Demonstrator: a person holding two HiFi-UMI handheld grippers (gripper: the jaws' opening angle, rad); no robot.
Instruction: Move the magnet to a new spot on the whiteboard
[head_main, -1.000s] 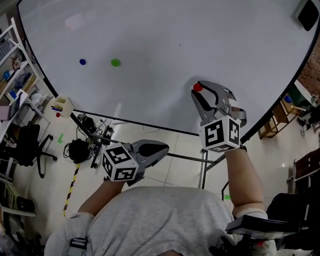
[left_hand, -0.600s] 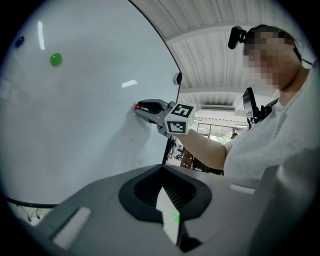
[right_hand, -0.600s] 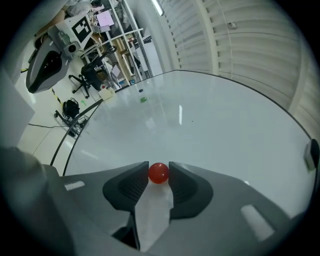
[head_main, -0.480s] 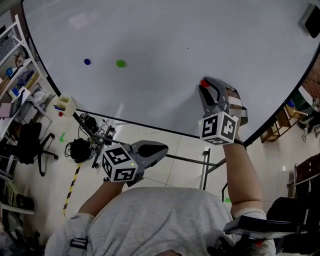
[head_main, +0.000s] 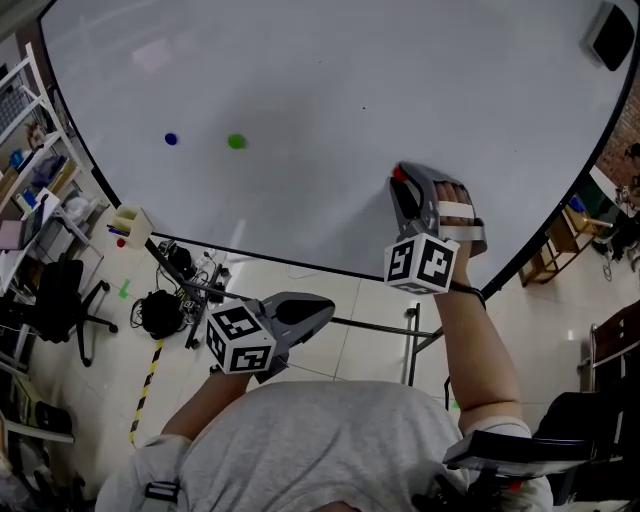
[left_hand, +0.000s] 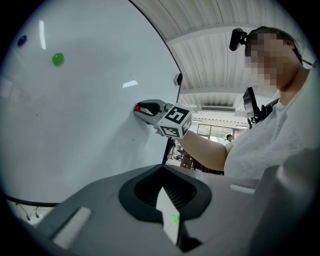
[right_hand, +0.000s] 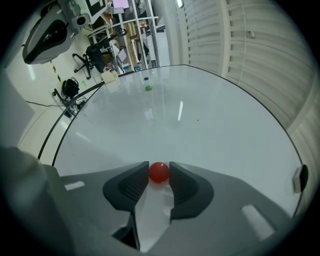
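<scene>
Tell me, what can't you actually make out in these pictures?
- Head view: the red magnet is mostly covered by the right gripper, so its contact with the whiteboard is hidden.
- Head view: a dark object at the board's top right is too small to identify.
- Left gripper view: a blurred patch covers the face of the person.
- Right gripper view: the blue magnet is too small for detail.
</scene>
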